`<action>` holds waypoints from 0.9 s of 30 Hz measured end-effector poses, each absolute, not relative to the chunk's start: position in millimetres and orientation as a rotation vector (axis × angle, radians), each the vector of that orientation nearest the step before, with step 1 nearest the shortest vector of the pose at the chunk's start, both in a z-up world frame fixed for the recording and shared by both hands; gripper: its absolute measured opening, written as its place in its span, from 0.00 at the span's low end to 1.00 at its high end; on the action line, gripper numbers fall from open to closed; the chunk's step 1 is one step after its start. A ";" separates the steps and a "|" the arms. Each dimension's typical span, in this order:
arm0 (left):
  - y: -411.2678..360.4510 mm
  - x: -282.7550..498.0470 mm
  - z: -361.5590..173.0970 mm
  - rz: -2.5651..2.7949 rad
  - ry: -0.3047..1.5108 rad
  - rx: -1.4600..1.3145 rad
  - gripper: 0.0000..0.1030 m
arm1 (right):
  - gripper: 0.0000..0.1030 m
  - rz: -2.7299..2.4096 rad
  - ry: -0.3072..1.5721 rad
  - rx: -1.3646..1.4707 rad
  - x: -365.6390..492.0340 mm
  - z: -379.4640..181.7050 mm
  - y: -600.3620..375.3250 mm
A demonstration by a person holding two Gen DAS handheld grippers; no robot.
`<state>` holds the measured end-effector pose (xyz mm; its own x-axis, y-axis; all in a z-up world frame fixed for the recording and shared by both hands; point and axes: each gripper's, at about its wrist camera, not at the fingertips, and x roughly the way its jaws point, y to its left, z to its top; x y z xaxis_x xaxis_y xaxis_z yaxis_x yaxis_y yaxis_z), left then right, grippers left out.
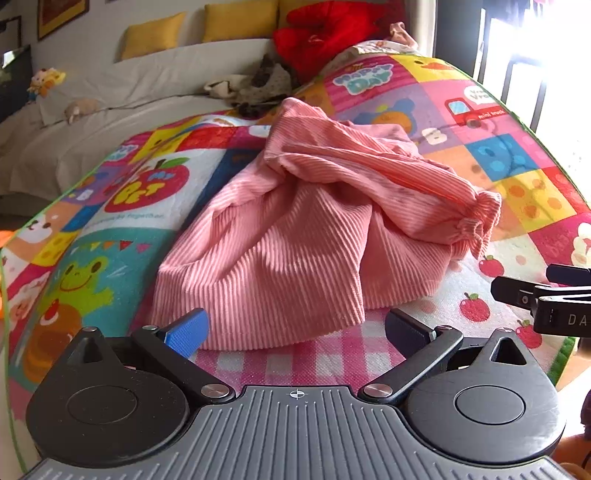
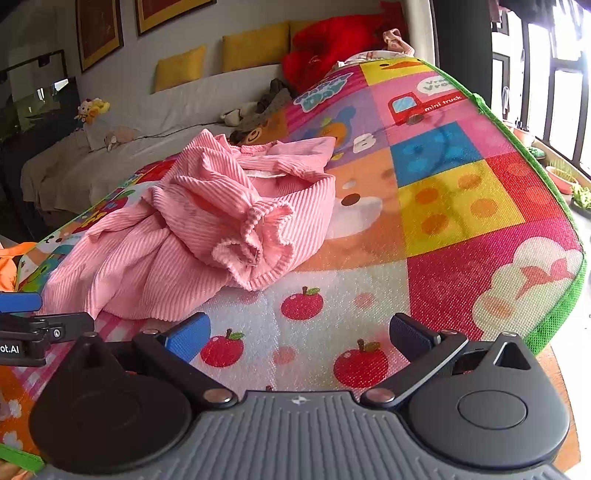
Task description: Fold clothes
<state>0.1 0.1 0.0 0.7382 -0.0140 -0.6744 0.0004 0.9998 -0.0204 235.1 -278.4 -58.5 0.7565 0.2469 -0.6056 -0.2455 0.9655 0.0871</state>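
A pink ribbed garment (image 1: 306, 229) lies crumpled on a colourful play mat (image 1: 122, 229), a sleeve with a gathered cuff (image 1: 480, 218) flopped over it to the right. My left gripper (image 1: 295, 328) is open just short of the garment's near hem, holding nothing. In the right wrist view the same pink garment (image 2: 192, 229) sits left of centre, its cuffs (image 2: 255, 236) bunched on top. My right gripper (image 2: 299, 332) is open above bare play mat (image 2: 458, 206), to the right of the garment and apart from it. Each gripper shows at the other view's edge.
The mat's green edge (image 2: 554, 317) drops off at the right, with a window and plant pots (image 2: 561, 177) beyond. Behind the mat is a grey sofa (image 1: 110, 99) with yellow cushions (image 1: 236, 20), a red plush (image 1: 325, 33) and small soft toys. An orange cloth (image 2: 11, 262) lies at the far left.
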 end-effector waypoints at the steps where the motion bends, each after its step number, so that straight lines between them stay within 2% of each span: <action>1: 0.3 0.6 0.2 -0.007 0.743 -0.020 1.00 | 1.00 0.268 0.663 0.000 234.6 -58.6 -277.5; 27: 1.9 2.2 -5.0 -0.003 0.775 -0.031 1.00 | 1.00 0.275 0.723 -0.040 239.8 -63.8 -271.3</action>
<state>2.2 1.9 -5.0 0.7144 -0.0146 -0.6996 -0.0083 0.9995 -0.0293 239.8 -271.3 -63.8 0.7152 0.2343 -0.6584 -0.2619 0.9633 0.0583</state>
